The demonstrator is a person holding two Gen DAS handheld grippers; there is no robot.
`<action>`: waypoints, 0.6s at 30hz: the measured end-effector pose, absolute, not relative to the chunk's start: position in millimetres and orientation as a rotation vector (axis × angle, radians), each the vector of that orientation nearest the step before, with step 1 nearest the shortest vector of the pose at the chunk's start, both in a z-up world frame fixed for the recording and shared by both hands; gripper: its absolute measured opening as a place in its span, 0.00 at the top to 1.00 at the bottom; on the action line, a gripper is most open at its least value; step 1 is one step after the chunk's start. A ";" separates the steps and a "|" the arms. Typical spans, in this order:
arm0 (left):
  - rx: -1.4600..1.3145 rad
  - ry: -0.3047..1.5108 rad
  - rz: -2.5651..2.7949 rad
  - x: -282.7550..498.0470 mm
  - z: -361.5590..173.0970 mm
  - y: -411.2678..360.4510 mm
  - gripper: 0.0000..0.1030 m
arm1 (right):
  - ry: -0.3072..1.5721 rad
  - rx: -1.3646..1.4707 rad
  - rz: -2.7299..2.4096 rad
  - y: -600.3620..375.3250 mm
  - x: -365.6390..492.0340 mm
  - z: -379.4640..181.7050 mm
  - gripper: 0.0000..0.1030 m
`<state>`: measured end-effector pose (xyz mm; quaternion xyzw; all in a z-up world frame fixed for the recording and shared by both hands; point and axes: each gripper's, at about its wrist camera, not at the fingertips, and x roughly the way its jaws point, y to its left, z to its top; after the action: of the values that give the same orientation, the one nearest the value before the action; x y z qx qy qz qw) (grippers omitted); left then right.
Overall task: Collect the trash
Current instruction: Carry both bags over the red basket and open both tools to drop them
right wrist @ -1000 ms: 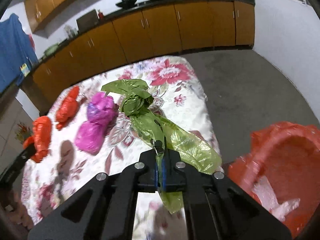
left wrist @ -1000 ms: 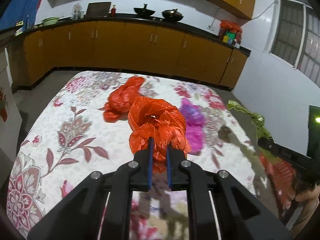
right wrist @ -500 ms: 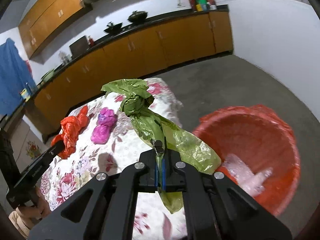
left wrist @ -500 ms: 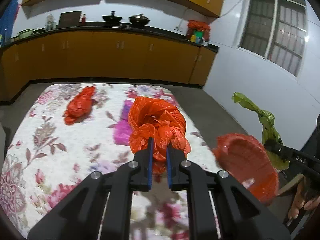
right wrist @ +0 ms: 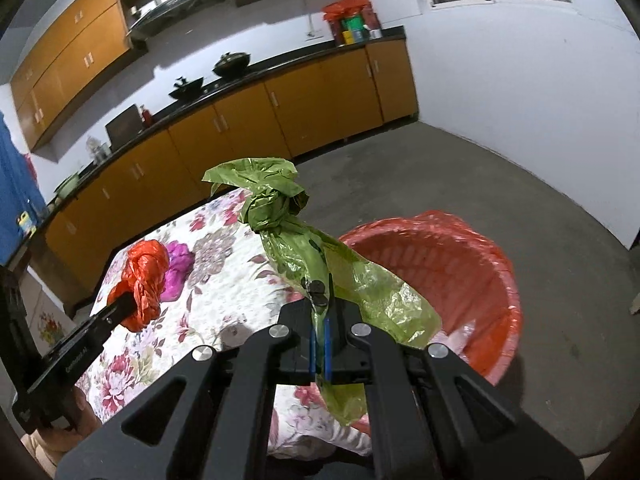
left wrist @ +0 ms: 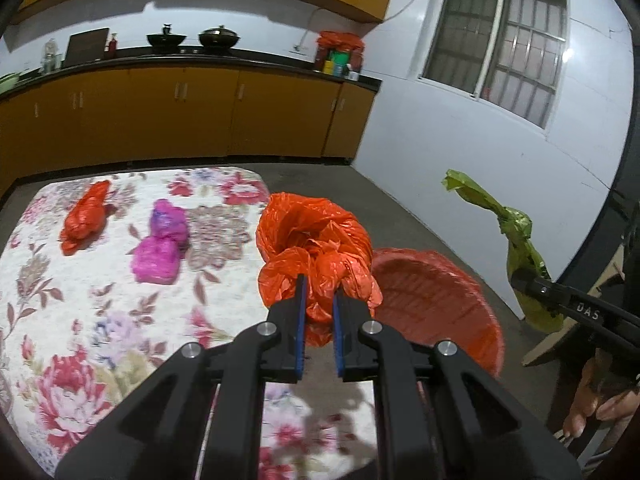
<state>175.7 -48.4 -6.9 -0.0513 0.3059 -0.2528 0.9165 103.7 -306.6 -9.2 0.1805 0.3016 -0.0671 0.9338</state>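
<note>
**Both grippers loaded, held near the red bin**

Left gripper (left wrist: 318,306): blue-padded jaws nearly closed, pinching the knotted neck of an orange bag (left wrist: 314,248). Bag bunched and puffed above the fingertips, carried clear of the bed. In the right wrist view the same gripper shows at far left, with the orange bundle raised over the bedspread edge.

Right gripper (right wrist: 319,330): jaws pressed together on the thin plastic of a green bag (right wrist: 320,264). Bag stands up from the jaws, knot partway along, loose flap at top; a translucent tail hangs down below the fingers. From the left wrist view the green bag (left wrist: 520,248) shows at the right, upright, in front of the white wall. A hand (left wrist: 596,400) shows low at the right edge beneath that gripper.

Red bin (right wrist: 460,280): just beyond the right gripper, on the grey floor beside the bed's corner. Lined with red plastic; some clear crumpled plastic lies inside. Green bag's tail overlaps the bin's near rim in the picture; contact cannot be told. In the left wrist view the bin (left wrist: 432,300) sits just right of the orange bag.

Floral bedspread (left wrist: 100,300): white with red and pink flowers. Lying on it, further back, a pink bag (left wrist: 160,250) and, left of it and apart, a second orange bag (left wrist: 84,218).

Far: yellow-orange cabinets (left wrist: 180,116) under a dark counter, two dark pans (left wrist: 192,36) on top, barred window (left wrist: 496,36) on the right wall.
</note>
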 end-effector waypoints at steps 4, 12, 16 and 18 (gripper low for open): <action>-0.108 0.639 -0.559 174.5 -5.9 -64.4 0.88 | 0.611 0.387 -0.160 -315.3 98.1 -10.2 0.97; -0.093 0.646 -0.623 168.9 -7.1 -96.1 0.88 | 0.603 0.418 -0.196 -326.5 93.2 -15.0 0.97; -0.089 0.655 -0.651 169.3 -10.5 -111.9 0.88 | 0.609 0.442 -0.220 -334.4 91.0 -19.9 0.97; -0.084 0.662 -0.664 169.5 -12.9 -119.3 0.88 | 0.616 0.465 -0.229 -340.8 91.2 -24.7 0.97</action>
<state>169.5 -119.3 -12.9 -0.0406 0.3191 -0.3197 0.8913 91.2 -340.8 -24.7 0.2263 0.2999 -0.1112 0.9201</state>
